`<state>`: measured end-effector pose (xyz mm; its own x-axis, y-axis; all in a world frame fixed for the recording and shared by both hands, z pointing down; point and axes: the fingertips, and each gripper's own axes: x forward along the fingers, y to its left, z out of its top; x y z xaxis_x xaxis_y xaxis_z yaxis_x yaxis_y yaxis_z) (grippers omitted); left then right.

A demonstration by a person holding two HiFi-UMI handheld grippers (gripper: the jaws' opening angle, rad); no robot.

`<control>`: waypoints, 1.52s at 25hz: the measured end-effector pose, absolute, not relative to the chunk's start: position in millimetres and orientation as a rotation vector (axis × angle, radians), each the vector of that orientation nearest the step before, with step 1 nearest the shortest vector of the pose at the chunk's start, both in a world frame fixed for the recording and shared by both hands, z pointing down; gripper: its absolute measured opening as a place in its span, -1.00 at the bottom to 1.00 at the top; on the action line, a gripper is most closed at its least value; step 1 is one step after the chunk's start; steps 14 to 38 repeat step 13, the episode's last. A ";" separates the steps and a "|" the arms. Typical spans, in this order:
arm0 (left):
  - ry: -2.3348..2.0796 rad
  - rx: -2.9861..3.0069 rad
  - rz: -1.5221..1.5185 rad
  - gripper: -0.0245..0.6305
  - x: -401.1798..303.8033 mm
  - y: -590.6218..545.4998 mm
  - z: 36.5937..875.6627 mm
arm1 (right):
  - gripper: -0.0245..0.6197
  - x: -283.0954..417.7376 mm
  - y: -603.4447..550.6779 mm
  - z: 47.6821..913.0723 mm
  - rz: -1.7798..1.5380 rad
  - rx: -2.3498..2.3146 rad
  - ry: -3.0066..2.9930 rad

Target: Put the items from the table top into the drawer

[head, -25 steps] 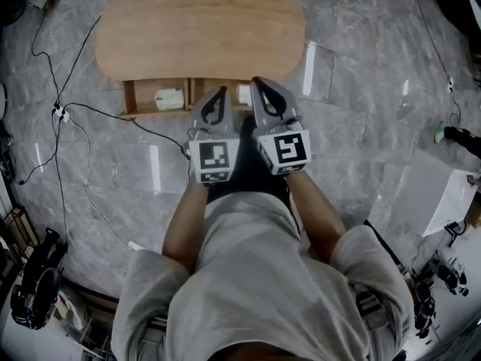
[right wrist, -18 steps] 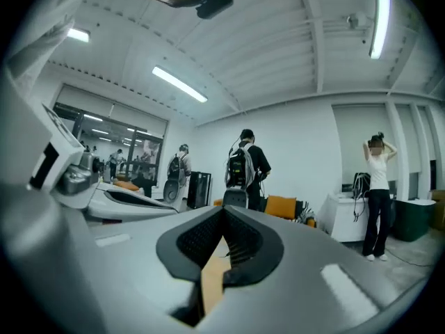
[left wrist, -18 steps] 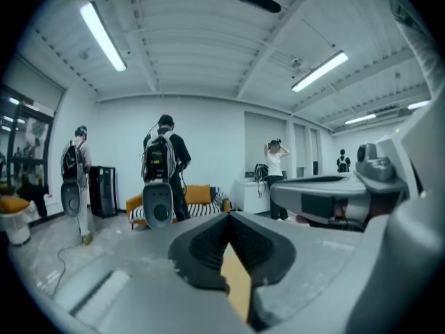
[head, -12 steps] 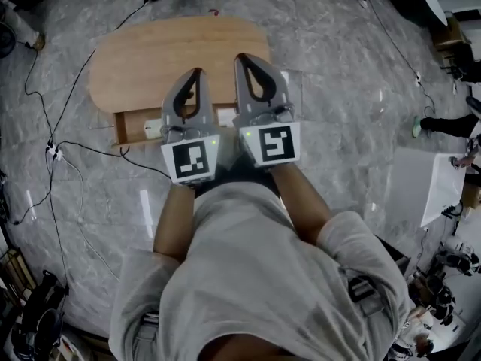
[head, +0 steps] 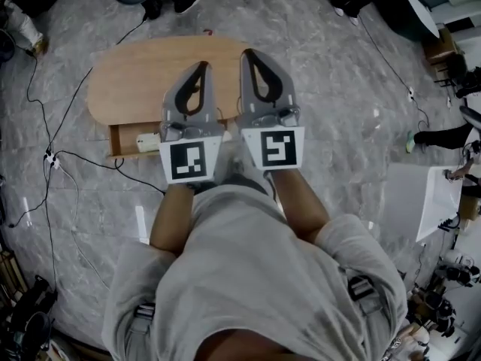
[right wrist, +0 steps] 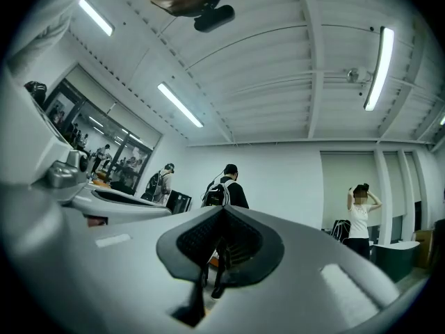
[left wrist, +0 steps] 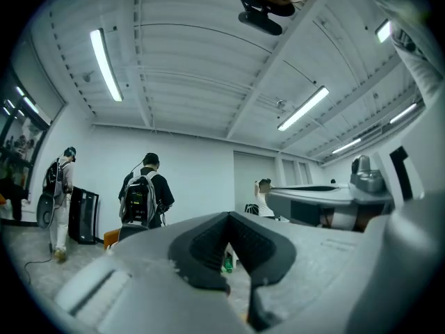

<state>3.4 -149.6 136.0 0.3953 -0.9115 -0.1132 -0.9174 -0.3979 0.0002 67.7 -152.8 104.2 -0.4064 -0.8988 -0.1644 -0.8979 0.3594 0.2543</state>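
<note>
Under the head camera I see grey marble floor (head: 353, 111) spreading all round, black cables (head: 49, 157) trailing over it at the left. On it stands the oval wooden counter (head: 128, 81), and its drawer (head: 114, 140) is open on the near side. I hold both tongs level and side by side, above the counter's right end. The left tongs (head: 201, 66) are clenched tip to tip with nothing between them. The right tongs (head: 249, 53) are clenched the same way and are also empty. A small white item (head: 148, 140) lies in the drawer, just left of the left tongs.
</note>
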 end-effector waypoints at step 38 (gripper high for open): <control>1.693 -2.529 0.129 -0.86 56.1 -145.3 113.2 | -0.90 119.1 -152.5 81.9 -0.514 1.693 -2.668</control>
